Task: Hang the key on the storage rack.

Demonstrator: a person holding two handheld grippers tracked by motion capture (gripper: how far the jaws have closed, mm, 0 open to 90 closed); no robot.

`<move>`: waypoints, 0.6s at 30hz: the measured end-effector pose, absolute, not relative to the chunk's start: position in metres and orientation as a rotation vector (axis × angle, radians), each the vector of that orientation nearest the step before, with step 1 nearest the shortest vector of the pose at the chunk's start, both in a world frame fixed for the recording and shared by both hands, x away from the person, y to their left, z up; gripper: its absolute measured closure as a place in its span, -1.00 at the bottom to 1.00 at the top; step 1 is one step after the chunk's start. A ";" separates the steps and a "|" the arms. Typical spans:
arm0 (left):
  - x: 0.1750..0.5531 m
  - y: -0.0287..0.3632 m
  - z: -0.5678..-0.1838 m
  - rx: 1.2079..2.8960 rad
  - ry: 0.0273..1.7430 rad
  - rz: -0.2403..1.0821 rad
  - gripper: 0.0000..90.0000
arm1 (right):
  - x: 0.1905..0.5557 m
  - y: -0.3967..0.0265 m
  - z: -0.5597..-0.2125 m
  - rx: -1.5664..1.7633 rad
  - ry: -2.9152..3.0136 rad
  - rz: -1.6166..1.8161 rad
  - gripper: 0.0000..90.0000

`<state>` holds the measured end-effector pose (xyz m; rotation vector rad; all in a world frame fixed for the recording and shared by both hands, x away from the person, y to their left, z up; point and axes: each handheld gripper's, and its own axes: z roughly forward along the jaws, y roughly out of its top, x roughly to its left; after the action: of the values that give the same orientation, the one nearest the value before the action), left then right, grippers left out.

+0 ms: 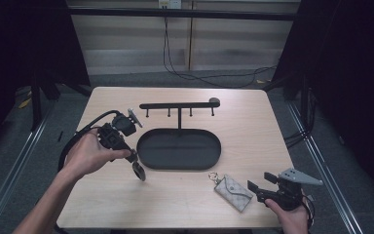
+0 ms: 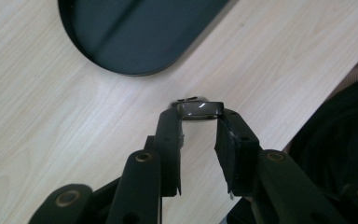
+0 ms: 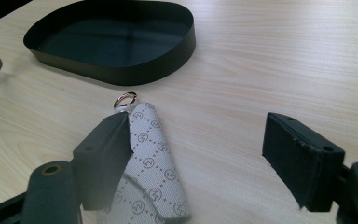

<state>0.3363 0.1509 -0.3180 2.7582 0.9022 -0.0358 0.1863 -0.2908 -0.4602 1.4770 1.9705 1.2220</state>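
My left gripper (image 1: 135,162) points down at the table just left of the black oval tray (image 1: 180,165). In the left gripper view its jaws (image 2: 198,117) are shut on a dark glossy band (image 2: 199,109), which hangs as a small loop (image 1: 139,171) over the wood. A grey patterned key pouch (image 1: 233,192) with a gold ring (image 3: 125,99) lies flat near the front edge. My right gripper (image 1: 260,182) rests just right of it, open. In the right gripper view the pouch (image 3: 154,163) lies beside the left jaw of that gripper (image 3: 200,140), partly behind it, with nothing gripped.
A black rail with several hooks (image 1: 177,105) stands on a post at the tray's back rim. The tray (image 2: 135,32) (image 3: 116,42) holds nothing. Cables (image 1: 195,75) lie on the floor beyond the table. The table's front edge (image 1: 175,226) is close to both hands.
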 end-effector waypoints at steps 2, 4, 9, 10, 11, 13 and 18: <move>0.340 0.151 -0.317 2.757 0.928 -0.033 0.58 | 0.187 -0.291 -0.460 1.478 1.972 1.221 -0.48; 0.343 0.151 -0.315 2.752 0.942 -0.033 0.58 | 0.187 -0.291 -0.460 1.476 1.973 1.222 -0.48; 0.350 0.153 -0.311 2.752 0.955 -0.049 0.58 | 0.186 -0.291 -0.460 1.476 1.971 1.223 -0.48; 0.351 0.153 -0.310 2.751 0.961 -0.047 0.58 | 0.186 -0.291 -0.460 1.475 1.972 1.225 -0.48; 0.352 0.153 -0.309 2.747 0.972 -0.041 0.58 | 0.186 -0.291 -0.460 1.475 1.972 1.224 -0.48; 0.354 0.153 -0.308 2.747 0.974 -0.040 0.58 | 0.186 -0.291 -0.460 1.476 1.972 1.224 -0.48; 0.360 0.152 -0.303 2.742 0.990 -0.037 0.58 | 0.186 -0.291 -0.460 1.476 1.973 1.224 -0.48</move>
<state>0.3597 0.1520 -0.3032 2.7417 0.9903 -0.0365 0.1864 -0.2907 -0.4602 1.4762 1.9729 1.2237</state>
